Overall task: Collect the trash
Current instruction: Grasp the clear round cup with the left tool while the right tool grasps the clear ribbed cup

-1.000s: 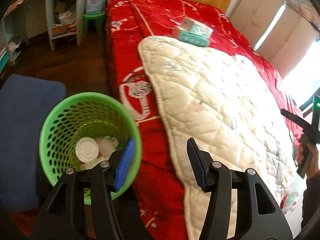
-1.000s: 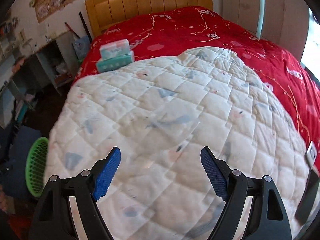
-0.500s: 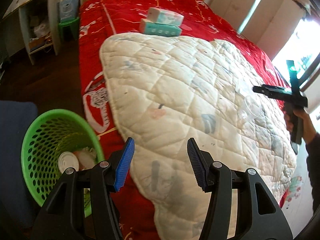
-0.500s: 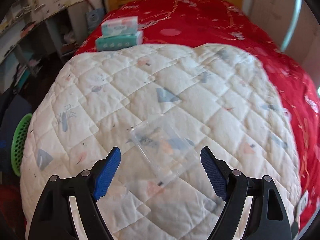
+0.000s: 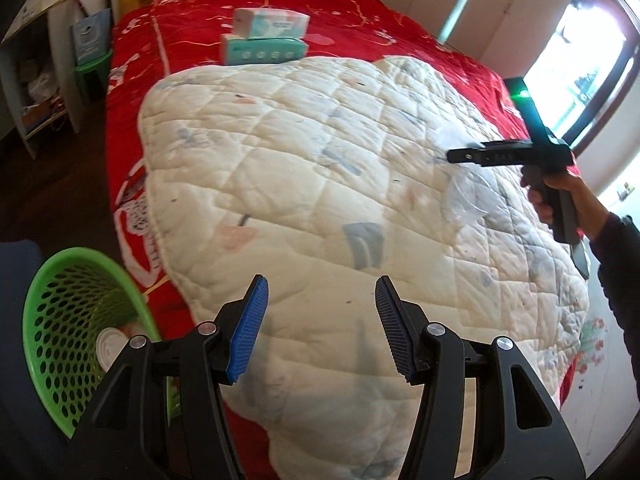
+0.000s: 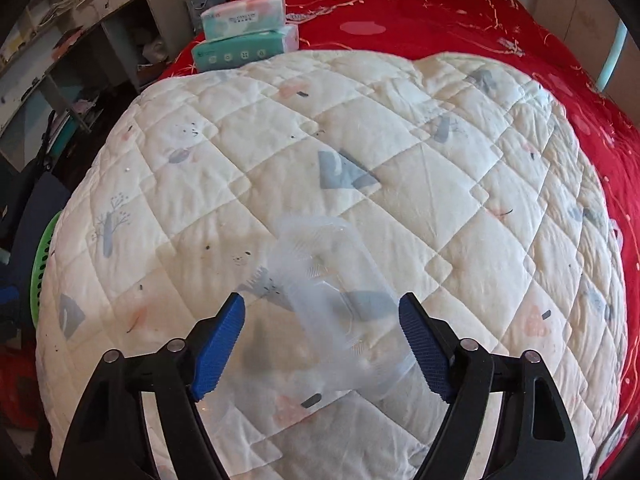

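Note:
A clear plastic food container (image 6: 336,300) lies on the white quilt (image 6: 360,140) on the bed. My right gripper (image 6: 322,344) is open and hangs just above it, its blue pads on either side of the container's near end, not touching. In the left wrist view the container (image 5: 468,196) shows under the right gripper's body (image 5: 508,154). My left gripper (image 5: 318,328) is open and empty over the quilt's near corner. The green mesh trash basket (image 5: 60,320) stands on the floor at lower left with a white lid (image 5: 110,350) inside.
Two tissue packs (image 5: 266,42) are stacked on the red bedspread (image 5: 320,8) near the headboard. Shelves (image 5: 28,80) and a small green stool (image 5: 94,68) stand left of the bed. A blue cushion edge (image 5: 16,264) lies beside the basket.
My right gripper has come down and forward onto the clear container, which now lies between its pads. My left gripper has swung right, from above the basket to over the quilt.

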Demonstrator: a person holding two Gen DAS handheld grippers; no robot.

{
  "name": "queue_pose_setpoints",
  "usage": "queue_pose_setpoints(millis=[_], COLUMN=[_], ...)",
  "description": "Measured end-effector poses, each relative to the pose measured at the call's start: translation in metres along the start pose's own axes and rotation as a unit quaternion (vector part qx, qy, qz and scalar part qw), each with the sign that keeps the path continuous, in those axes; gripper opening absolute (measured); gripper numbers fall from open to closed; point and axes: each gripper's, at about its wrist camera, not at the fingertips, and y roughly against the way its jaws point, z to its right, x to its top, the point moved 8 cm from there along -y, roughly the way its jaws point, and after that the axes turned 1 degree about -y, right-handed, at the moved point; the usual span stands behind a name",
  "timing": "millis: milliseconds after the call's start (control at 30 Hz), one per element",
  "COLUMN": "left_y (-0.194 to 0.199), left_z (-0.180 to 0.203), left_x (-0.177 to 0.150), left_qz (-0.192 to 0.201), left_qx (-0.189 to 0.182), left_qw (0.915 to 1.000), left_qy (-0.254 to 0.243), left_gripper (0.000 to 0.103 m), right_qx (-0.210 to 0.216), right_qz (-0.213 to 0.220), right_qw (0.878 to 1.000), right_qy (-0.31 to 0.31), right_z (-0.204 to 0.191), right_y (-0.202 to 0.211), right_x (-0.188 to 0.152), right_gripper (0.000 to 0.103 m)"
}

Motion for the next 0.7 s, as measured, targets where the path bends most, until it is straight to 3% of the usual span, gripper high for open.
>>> queue_pose_setpoints(millis=[300,500,567,700], left_y=[-0.019,-0.028,-0.031,-0.041], left_z=[0.03,0.046,0.055,0.076], left_x=[0.005,0.009,0.013,0.023], left_qz=[-0.011,-0.016,-0.014,-0.012], left_qx=[-0.019,-0.028,-0.033,-0.052], left_qw=[0.9994,0.9988,0.9982,0.9966], left_qy=[-0.025,-0.038,-0.047,-0.063], left_gripper=[0.056,0.056,0.056,0.056], right_qx=[0.002,0.0,0.008,0.011], right_qz=[0.018,0.025,0.032,0.048], right_qw=[1.0,0.998,0.997,0.995], right_qy=[-0.023,-0.049,-0.068,-0.086], right_z=[0.01,0.02,0.024,0.027], right_y=[-0.003,-0.003,0.002,0.016], right_x=[0.006,0.004,0.0,-0.01], right_gripper=[0.071,0.039,0.034,0.033])
